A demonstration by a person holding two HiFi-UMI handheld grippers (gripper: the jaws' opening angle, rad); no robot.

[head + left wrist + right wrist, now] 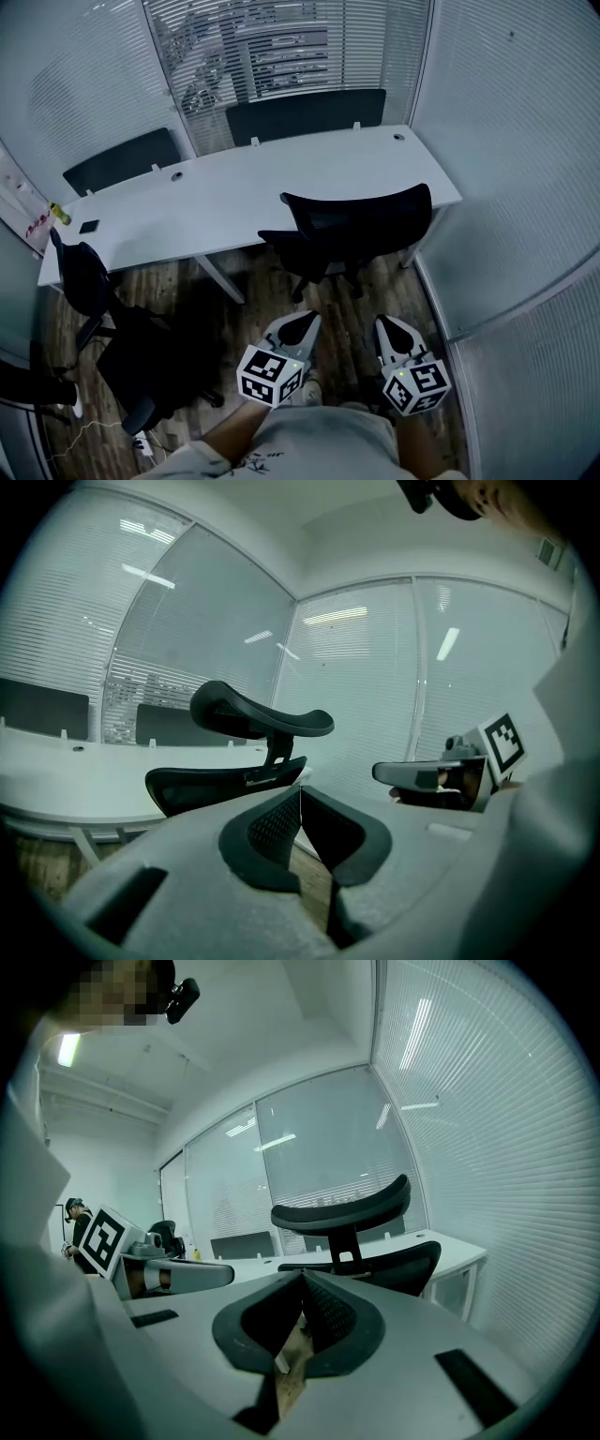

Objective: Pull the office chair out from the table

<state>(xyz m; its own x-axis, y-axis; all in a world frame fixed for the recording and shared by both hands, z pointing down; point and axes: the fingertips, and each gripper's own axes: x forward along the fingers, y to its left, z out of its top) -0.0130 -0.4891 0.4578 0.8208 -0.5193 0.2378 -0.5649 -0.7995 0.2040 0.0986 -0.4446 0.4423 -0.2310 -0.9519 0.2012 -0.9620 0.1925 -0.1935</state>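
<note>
The black mesh office chair (pixel 356 225) stands at the right end of the white table (pixel 234 192), its back and headrest toward me and its seat partly under the tabletop. Both grippers hang short of it, apart from the chair, over the wooden floor. My left gripper (pixel 302 324) is shut with nothing between its fingers, and so is my right gripper (pixel 389 326). In the left gripper view the closed gripper (pixel 300 791) points at the chair's headrest (pixel 262 719). The right gripper view shows the same: the shut gripper (pixel 302 1277) below the headrest (pixel 342 1206).
A second black chair (pixel 89 277) stands at the table's left end, and two dark chair backs (pixel 305 112) rise behind the table. A phone (pixel 89 226) and a yellow bottle (pixel 61 214) lie at the table's left. A glass wall with blinds (pixel 525 187) runs close along the right.
</note>
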